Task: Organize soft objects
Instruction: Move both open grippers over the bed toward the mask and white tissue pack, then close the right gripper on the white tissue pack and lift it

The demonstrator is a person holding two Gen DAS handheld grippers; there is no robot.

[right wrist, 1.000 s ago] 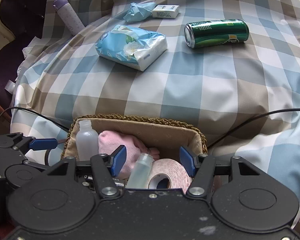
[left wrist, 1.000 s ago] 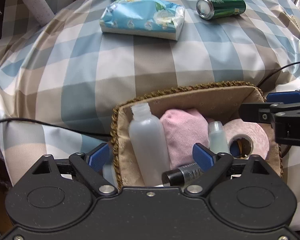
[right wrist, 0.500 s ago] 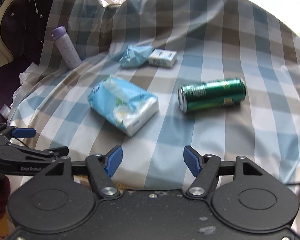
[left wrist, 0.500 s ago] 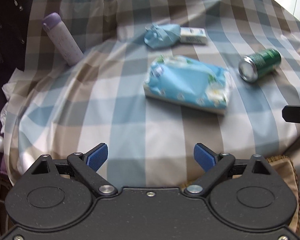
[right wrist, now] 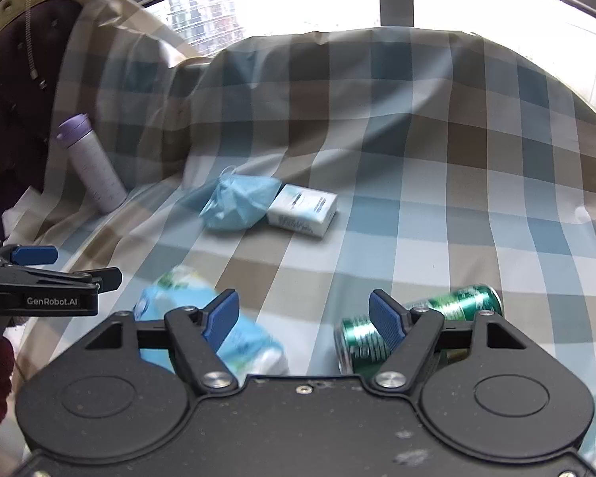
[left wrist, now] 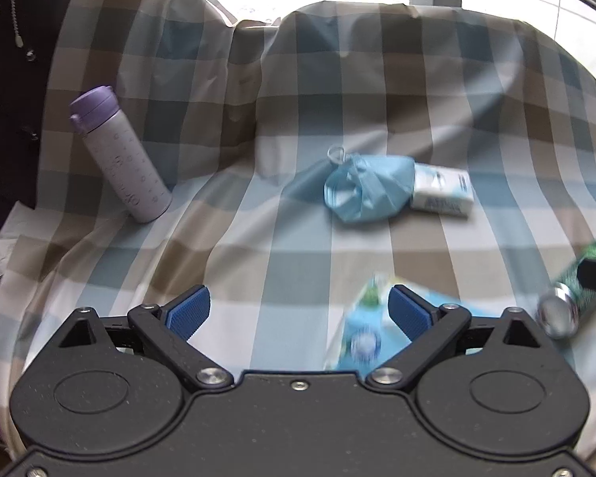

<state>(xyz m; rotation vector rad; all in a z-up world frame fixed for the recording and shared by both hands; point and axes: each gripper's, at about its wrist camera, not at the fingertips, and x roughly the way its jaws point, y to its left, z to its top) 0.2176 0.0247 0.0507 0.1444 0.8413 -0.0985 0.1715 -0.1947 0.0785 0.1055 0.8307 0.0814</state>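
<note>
Landmark: the crumpled blue face mask (left wrist: 367,189) lay on the checked cloth (left wrist: 298,258).
Small tissue pack (left wrist: 441,190): touched the mask's right side.
Large tissue pack (right wrist: 202,334): near side of the mask, blurred, partly hidden behind the grippers.
Purple-capped bottle (left wrist: 119,155): well left of the mask, leaning; contents could not be told.
Green can (right wrist: 417,326): on its side, right of and nearer than the mask.
Left gripper (left wrist: 298,312): jaws wide, just been opening, nothing between them.
Right gripper (right wrist: 304,318): jaws apart, just been opening, empty.
</note>
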